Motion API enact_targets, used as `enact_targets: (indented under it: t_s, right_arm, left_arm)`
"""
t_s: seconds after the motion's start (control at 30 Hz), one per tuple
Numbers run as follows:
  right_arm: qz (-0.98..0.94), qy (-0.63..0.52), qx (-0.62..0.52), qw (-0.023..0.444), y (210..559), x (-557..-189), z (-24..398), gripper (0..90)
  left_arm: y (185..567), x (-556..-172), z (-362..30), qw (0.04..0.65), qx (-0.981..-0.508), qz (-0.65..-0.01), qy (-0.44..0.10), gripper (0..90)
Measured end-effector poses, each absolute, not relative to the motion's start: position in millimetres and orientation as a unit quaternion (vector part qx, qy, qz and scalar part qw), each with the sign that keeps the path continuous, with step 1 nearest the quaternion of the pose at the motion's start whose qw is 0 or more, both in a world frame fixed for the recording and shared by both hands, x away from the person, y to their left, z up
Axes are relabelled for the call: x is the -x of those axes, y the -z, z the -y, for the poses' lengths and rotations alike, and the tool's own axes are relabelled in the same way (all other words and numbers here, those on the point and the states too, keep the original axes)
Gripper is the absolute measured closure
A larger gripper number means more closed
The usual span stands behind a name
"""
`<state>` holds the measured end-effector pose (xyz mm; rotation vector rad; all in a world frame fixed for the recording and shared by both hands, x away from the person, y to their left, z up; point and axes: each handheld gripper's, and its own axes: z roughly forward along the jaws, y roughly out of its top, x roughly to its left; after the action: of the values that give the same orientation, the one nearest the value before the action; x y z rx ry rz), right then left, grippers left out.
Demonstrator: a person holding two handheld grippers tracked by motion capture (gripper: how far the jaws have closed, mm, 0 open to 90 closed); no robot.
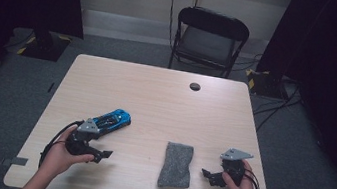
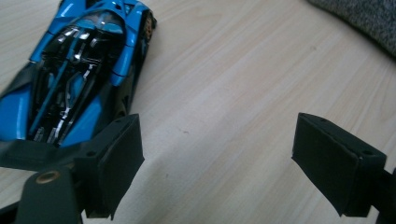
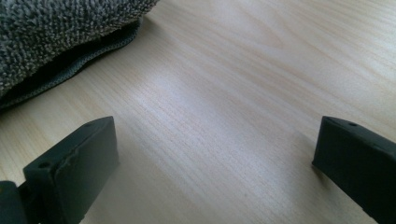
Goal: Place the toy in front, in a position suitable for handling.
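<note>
A blue and black toy sports car (image 1: 111,120) lies on the wooden table (image 1: 156,97), left of the middle. My left gripper (image 1: 102,156) rests just in front of the car, open, its jaws wide apart over bare wood. In the left gripper view the car (image 2: 74,70) sits beside the left jaw, not between the jaws of my left gripper (image 2: 217,161). A folded grey cloth (image 1: 176,164) lies near the front edge. My right gripper (image 1: 209,175) stands open to the right of it. The right gripper view has the cloth (image 3: 56,32) at upper left, beyond my open right gripper (image 3: 215,158).
A black folding chair (image 1: 208,40) stands behind the table. A round cable hole (image 1: 195,86) sits near the table's far edge. Dark curtains, stands and floor cables flank the table. The cloth's edge (image 2: 359,21) shows at the upper right of the left gripper view.
</note>
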<state>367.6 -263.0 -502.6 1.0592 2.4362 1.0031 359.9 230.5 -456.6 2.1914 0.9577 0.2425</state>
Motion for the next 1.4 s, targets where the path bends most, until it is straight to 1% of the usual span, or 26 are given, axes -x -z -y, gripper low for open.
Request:
enact_targets:
  t_s: [0.23, 0.4, 0.63, 0.9, 1.03, 1.1, 1.4]
  right_arm:
    - [-0.849, -0.35, -0.367, 0.15, 502.6, -367.9, 263.1, 0.0]
    - [-0.849, -0.35, -0.367, 0.15, 502.6, -367.9, 263.1, 0.0]
    - [-0.849, -0.35, -0.366, 0.149, 502.6, -368.2, 263.1, 0.0]
    - [-0.849, -0.35, -0.366, 0.149, 502.6, -368.2, 263.2, 0.0]
    - [-0.85, -0.35, -0.365, 0.149, 502.6, -368.4, 263.2, 0.0]
    - [-0.85, -0.35, -0.365, 0.149, 502.6, -368.4, 263.2, 0.0]
    - [-0.851, -0.35, -0.364, 0.148, 502.6, -368.8, 263.3, 0.0]
  left_arm:
    - [442.5, -373.4, -234.9, 0.363, -0.848, -0.374, -0.1, 15.9]
    - [436.6, -385.3, -236.1, 0.348, -0.854, -0.369, -0.114, 15.9]
    - [431.8, -405.2, -237.6, 0.337, -0.859, -0.367, -0.12, 16.0]
    - [435.8, -428.6, -241.4, 0.325, -0.857, -0.376, -0.134, 16.2]
    - [440.9, -438.6, -238.8, 0.318, -0.862, -0.369, -0.138, 16.2]
    - [443.6, -443.1, -238.1, 0.322, -0.861, -0.369, -0.135, 16.2]
    - [459.4, -456.3, -233.6, 0.305, -0.869, -0.367, -0.129, 16.8]
